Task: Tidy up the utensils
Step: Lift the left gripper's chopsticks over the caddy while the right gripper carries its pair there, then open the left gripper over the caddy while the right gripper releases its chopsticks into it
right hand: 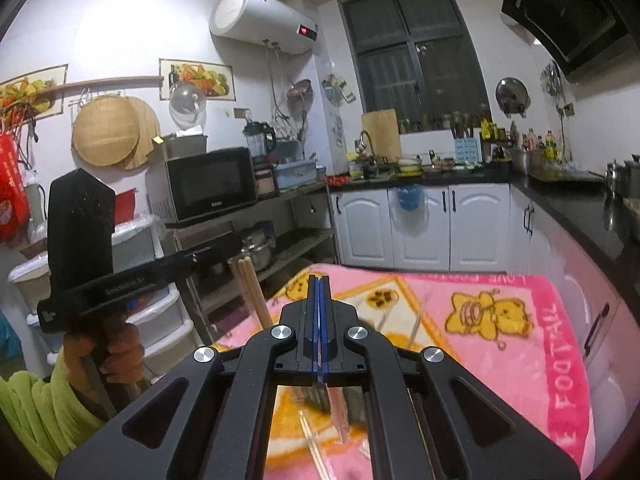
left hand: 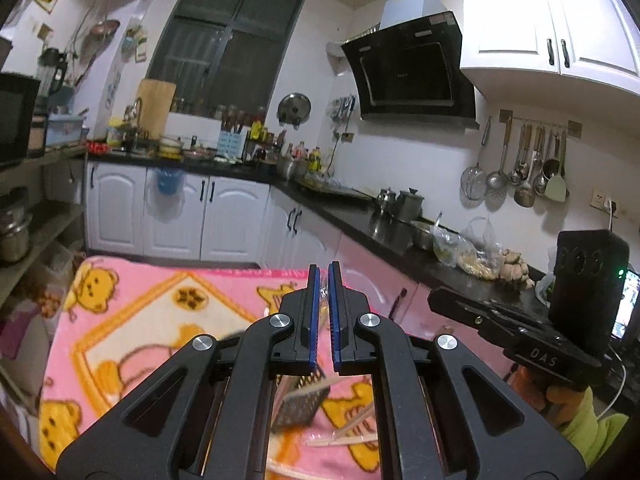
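- While the left gripper (left hand: 324,312) hangs above the pink blanket (left hand: 160,312), its fingers seem to pinch two wooden chopsticks (right hand: 252,292), which stick up at a slant.
- The right gripper (right hand: 320,320) has its fingers pressed together, and I see nothing between them.
- A metal grater (left hand: 300,404) and the loose sticks (left hand: 352,432) lie on the blanket below.
- Risk: the chopsticks are smooth and held near one end, so a quick swing may turn them or let one slide out.
- Risk: the two grippers are near each other and may collide.
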Available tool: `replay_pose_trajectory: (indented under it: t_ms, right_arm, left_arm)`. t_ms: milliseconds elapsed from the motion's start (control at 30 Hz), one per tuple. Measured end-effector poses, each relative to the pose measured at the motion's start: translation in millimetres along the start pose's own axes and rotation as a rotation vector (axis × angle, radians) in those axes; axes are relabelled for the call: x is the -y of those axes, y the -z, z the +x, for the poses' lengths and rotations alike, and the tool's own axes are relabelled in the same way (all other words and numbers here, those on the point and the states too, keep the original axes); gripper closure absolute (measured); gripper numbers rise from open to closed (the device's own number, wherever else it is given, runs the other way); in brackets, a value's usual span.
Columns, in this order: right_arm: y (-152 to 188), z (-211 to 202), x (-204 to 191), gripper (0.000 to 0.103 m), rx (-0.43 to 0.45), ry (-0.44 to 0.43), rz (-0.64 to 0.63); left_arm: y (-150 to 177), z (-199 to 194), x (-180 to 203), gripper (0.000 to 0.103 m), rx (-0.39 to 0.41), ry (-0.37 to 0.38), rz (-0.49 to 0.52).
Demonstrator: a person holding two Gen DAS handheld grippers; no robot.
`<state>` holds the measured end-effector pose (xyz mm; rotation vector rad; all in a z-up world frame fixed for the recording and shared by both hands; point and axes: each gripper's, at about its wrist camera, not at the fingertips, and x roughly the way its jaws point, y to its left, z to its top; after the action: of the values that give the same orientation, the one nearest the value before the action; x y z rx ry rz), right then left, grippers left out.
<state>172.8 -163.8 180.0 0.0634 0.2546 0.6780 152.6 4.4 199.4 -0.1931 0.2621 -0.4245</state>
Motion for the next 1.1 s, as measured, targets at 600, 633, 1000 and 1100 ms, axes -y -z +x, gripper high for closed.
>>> replay_pose_trajectory:
  t_ms: [600,633,1000,1100]
  right_arm:
    - [-55,32,15,0.102,0.050,0.007,0.043]
    - [-56,34,16,0.102,0.048,0.011,0.046]
    - [-48,68,39,0.102,-0.004,0.044,0.103]
    - [-43,74,45,0.102,-0.013,0.053,0.119]
  left_arm:
    - [-37,30,2,0.102,0.052,-0.006,0.019]
    - [-39,34,1,0.102,0.051,-0.005,0.017]
    - [-35,68,-18,0.102,0.046,-0.008,-0.016]
    - [-27,74,-26,0.102,0.039,-0.003,-0.035]
